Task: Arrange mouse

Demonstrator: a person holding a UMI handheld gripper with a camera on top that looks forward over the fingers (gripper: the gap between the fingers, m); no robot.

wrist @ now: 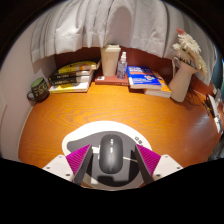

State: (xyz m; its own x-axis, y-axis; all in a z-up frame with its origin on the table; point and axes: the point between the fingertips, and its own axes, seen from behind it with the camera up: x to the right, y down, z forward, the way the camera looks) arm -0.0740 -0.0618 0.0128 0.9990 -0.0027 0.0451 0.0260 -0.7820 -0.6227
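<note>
Mouse (110,155) sits dark on a white mat (85,135) atop the wooden table (60,125), right between the gripper (110,165) fingers, which are spread with gaps either side. Well beyond: stacked books (72,77), a blue book (147,79), a carton (111,60), a vase (182,80) before the curtain (100,22).

No text, label, brand, number or sign can be read. Print is carried on the covers of the stacked books (73,77) at the far left of the table (60,125) and on the blue book (146,78) at the far right, but none of it can be made out.
</note>
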